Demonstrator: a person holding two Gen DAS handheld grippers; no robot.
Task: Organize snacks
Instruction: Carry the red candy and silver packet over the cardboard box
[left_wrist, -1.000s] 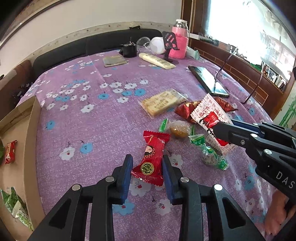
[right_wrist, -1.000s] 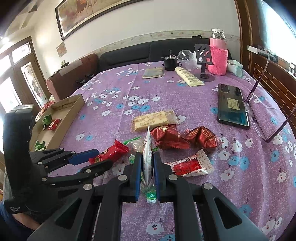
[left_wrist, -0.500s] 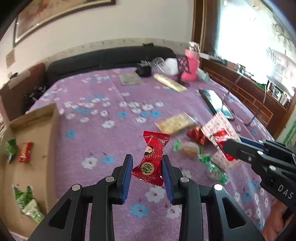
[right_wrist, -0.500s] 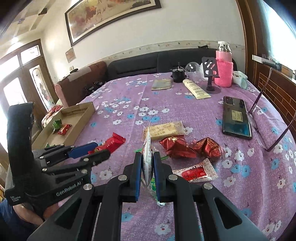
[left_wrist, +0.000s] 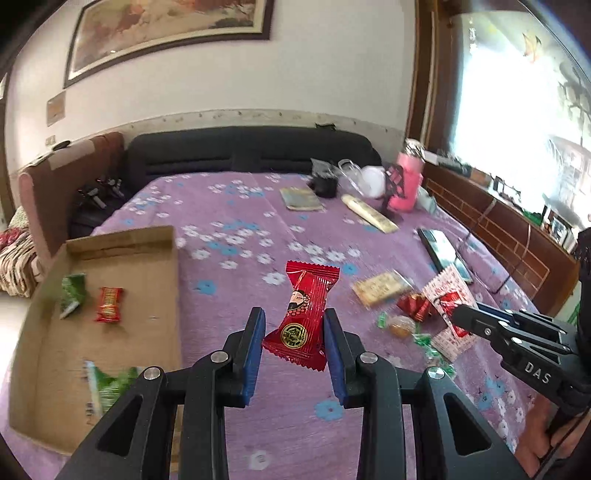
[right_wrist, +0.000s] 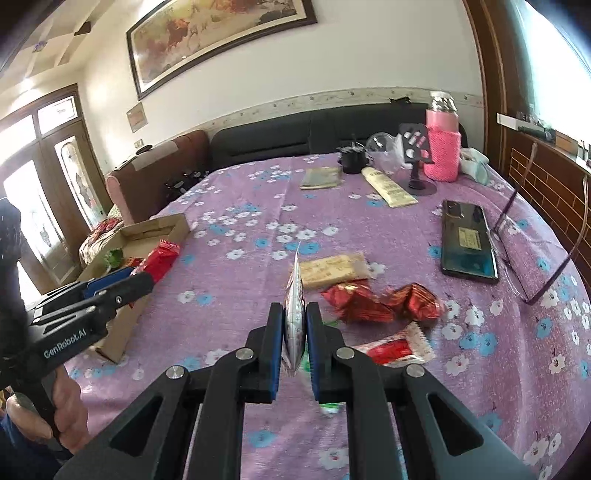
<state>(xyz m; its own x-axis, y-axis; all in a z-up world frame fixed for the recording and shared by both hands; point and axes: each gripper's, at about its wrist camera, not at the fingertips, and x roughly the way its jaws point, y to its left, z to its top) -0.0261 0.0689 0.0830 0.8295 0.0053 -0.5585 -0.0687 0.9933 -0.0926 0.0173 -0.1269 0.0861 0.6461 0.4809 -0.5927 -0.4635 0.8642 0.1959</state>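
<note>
Since a second ago the left gripper (left_wrist: 293, 332) has lifted its red candy wrapper (left_wrist: 303, 310) off the purple flowered tablecloth (left_wrist: 236, 221), toward the cardboard box (left_wrist: 122, 280). Its jaws clamp the glossy, crimp-edged wrapper, now beside the box's right wall. Right of the box, the right gripper (right_wrist: 294, 325) pinches a white-and-red sachet (right_wrist: 293, 295) edge-on above loose snacks. A dark sofa (left_wrist: 251, 147) lies behind the box.

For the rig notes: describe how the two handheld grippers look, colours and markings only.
Both are matte black frames with silver round bolts and blue pads on the fingers. The left gripper has "GenRobot.AI" in white on its side, the right gripper has white letters "DAS". No cables show. A dark blue sleeve edge sits by the left hand.
</note>
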